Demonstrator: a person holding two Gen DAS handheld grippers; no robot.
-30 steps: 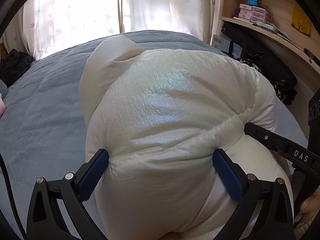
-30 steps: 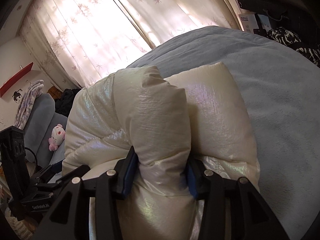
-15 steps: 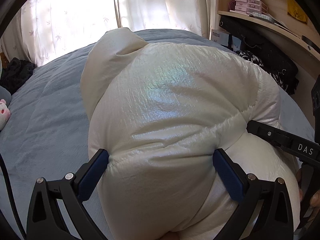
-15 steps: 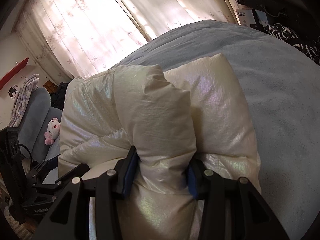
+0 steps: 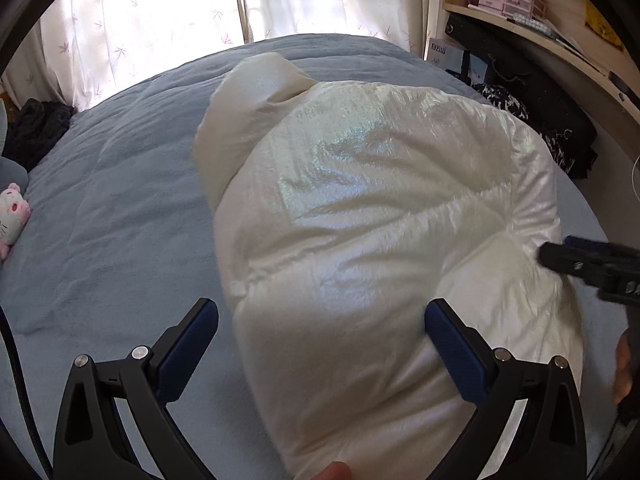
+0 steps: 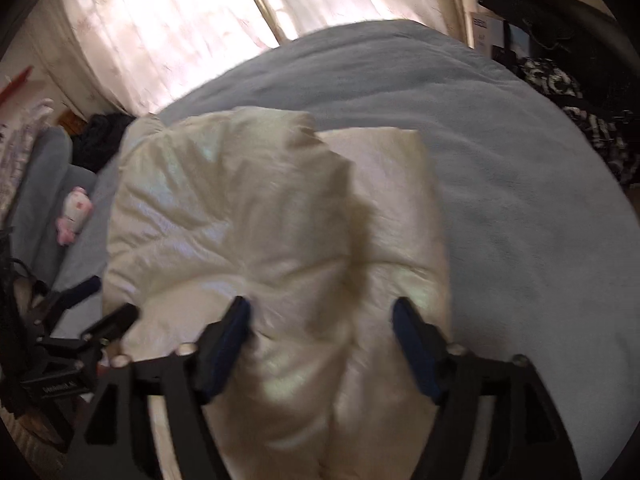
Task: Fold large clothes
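Both claws hang over one puffy white jacket (image 5: 380, 240) that lies folded in a bundle on one grey-blue bed (image 5: 112, 208). Nearest in the left wrist view, the left gripper (image 5: 320, 344) stands spread wide: its two blue pads (image 5: 188, 344) are apart, the left-hand one over bare bedding clear of the cloth, the right-hand one at the jacket's edge without squeezing it, so nothing is clamped. In the right wrist view the right gripper (image 6: 320, 344) is opening; its two pads (image 6: 224, 340) flank a puffed fold of the jacket (image 6: 280, 240) that sits between them, and the picture is blurred, but neither pad seems to press it. Each tool also shows at the edge of the other's view, dark and partly cut off. Beyond the bundle, one rounded flap of the jacket juts up toward the far side. Farther left, one pink and white plush toy (image 5: 12, 216) rests by the bed's edge. Farthest off, pale patterned curtains (image 5: 160, 12) glow with daylight, and one wooden shelf (image 5: 532, 20) holds small boxes, too small to count.
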